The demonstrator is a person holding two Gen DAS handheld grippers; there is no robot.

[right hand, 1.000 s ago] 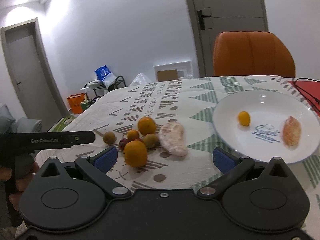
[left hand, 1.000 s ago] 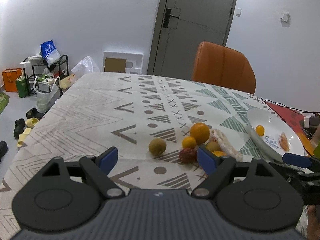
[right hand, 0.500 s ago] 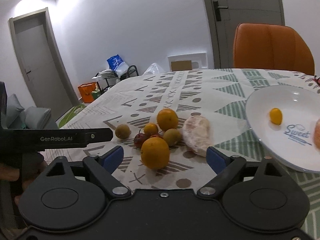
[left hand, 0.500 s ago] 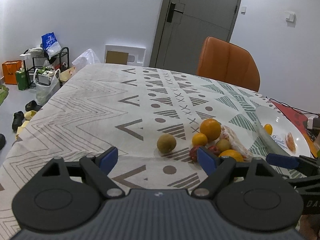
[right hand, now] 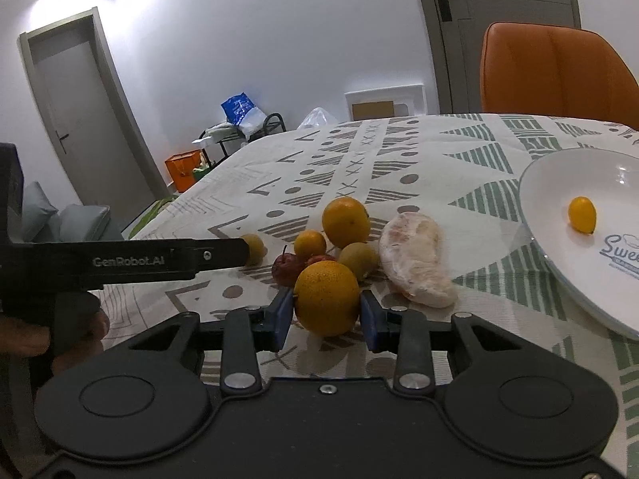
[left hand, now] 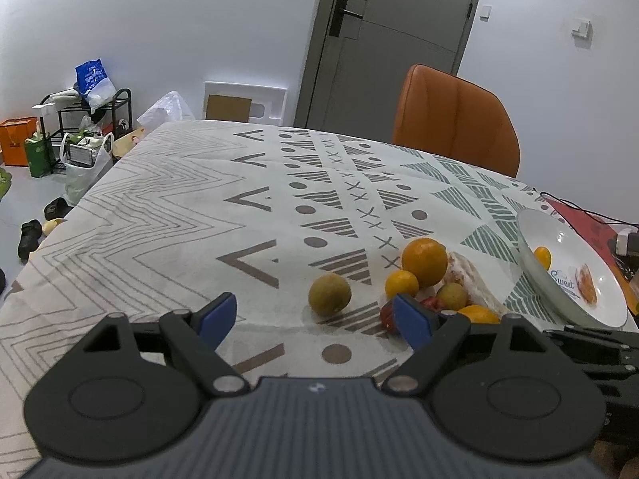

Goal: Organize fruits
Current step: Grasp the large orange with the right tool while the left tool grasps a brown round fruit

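Note:
Several fruits lie in a cluster on the patterned tablecloth: a big orange (right hand: 346,221), a small orange (right hand: 310,243), a kiwi (right hand: 359,259), a red fruit (right hand: 286,269) and a peeled pomelo piece (right hand: 415,263). My right gripper (right hand: 325,317) is shut on the nearest orange (right hand: 326,297), a blue pad on each side. My left gripper (left hand: 315,317) stands open just short of a brown round fruit (left hand: 329,294). At the right, the white plate (right hand: 559,207) holds a small yellow fruit (right hand: 582,214); the left wrist view also shows an orange segment (left hand: 587,289) on it.
An orange chair (left hand: 455,119) stands behind the table's far edge, in front of a grey door (left hand: 391,40). A red mat with cables (left hand: 587,223) lies beyond the plate. Bags, a rack and shoes (left hand: 72,139) sit on the floor left of the table.
My right gripper moved forward to the nearest orange and its fingers closed from wide open onto it. The left gripper edged toward the fruits and stayed open.

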